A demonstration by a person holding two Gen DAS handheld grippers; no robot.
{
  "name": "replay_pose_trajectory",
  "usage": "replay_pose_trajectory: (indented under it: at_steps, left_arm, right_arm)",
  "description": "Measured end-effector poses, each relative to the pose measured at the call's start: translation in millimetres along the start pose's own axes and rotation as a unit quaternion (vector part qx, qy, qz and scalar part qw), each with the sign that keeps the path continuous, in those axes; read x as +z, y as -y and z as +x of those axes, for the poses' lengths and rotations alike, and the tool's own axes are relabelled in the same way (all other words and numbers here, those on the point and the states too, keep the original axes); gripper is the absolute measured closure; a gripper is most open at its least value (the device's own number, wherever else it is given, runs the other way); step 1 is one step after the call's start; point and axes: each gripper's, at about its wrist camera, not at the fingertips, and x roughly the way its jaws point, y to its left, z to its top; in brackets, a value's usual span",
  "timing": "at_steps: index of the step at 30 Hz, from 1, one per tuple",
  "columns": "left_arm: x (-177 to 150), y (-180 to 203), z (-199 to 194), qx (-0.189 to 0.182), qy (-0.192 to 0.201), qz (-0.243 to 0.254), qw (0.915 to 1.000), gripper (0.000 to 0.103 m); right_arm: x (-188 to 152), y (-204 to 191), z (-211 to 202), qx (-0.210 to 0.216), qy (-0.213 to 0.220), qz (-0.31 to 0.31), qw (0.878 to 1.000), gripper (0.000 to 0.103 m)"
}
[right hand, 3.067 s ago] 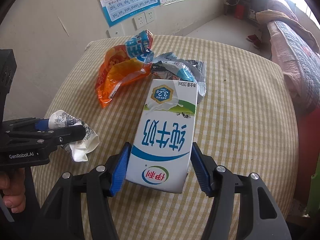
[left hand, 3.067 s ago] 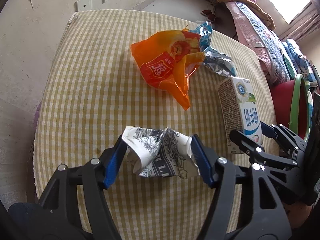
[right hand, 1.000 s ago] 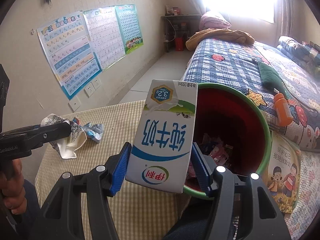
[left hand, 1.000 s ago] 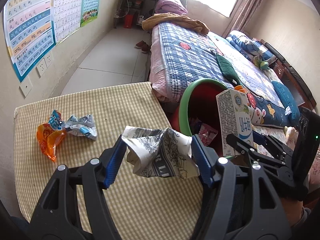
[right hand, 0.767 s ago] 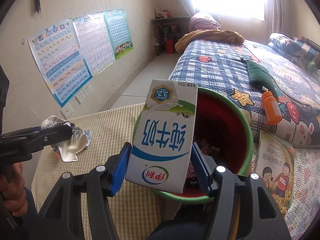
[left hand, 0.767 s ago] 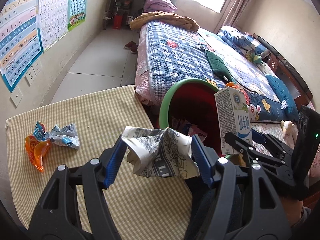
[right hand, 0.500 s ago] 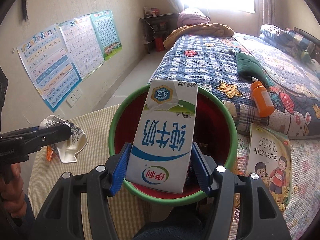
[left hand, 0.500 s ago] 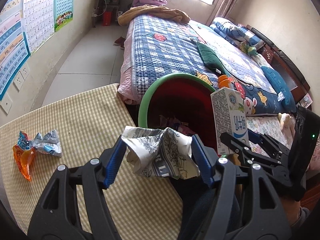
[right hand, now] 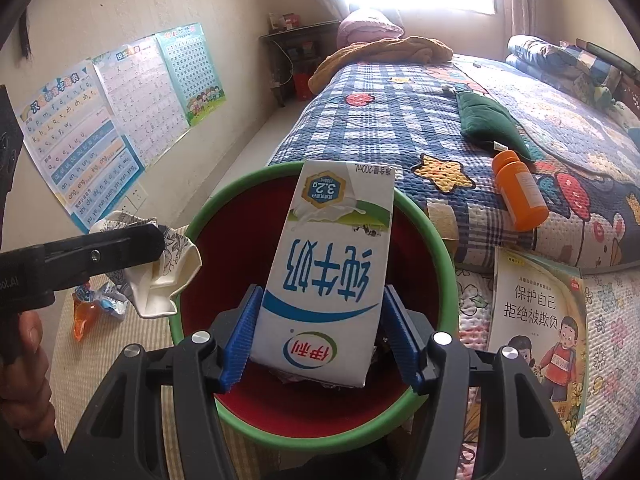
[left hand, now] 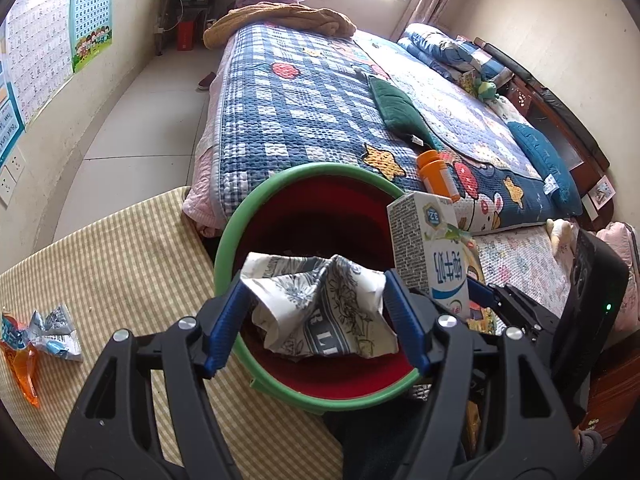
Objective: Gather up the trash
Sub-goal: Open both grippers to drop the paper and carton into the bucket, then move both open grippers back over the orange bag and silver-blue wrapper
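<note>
Both claws swung from table (left hand: 120, 264) to over green-rimmed bin (right hand: 436, 240).

A red inside and a green rim are shown by the bucket (left hand: 236, 232). White paper with grey-black floral print is seen on the crumpled cup (left hand: 320, 304). The milk carton (right hand: 328, 264) is printed white with blue characters. The tabletop (left hand: 120, 252) is checked yellow and cream. At nine o'clock an orange wrapper (left hand: 24, 372) is seen.
</note>
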Motion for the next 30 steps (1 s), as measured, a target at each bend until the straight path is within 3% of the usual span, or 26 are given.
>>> replay_pose_trajectory:
  at_steps: [2,4,14,21,30]
  left_arm:
    - [5.8,3.8,5.2,-0.006,0.000,0.005,1.0000,0.036]
    - [9.6,7.7,6.3,-0.003,0.006,0.015,0.9999,0.024]
    - [3.9,-5.6,-17.0,0.006,0.030,-0.010,0.9995,0.006]
    - [-13.9,-26.1,-53.3,0.023,0.046,-0.029,0.9983,0.006]
    - [-48.0,-64.8,-107.8,0.049,0.070,-0.068,0.9940,0.006]
  right_arm:
    - [0.8,2.6,3.8,-0.003,-0.001,0.002,1.000,0.043]
    - [1.0,4.8,5.5,-0.005,-0.001,0.005,1.000,0.029]
    - [-3.9,-1.8,-6.8,-0.013,0.002,0.002,1.000,0.019]
    - [-5.6,-28.9,-29.0,-0.014,0.012,-0.015,1.000,0.011]
    - [-11.2,-85.3,-52.0,0.005,0.023,-0.054,0.998,0.010]
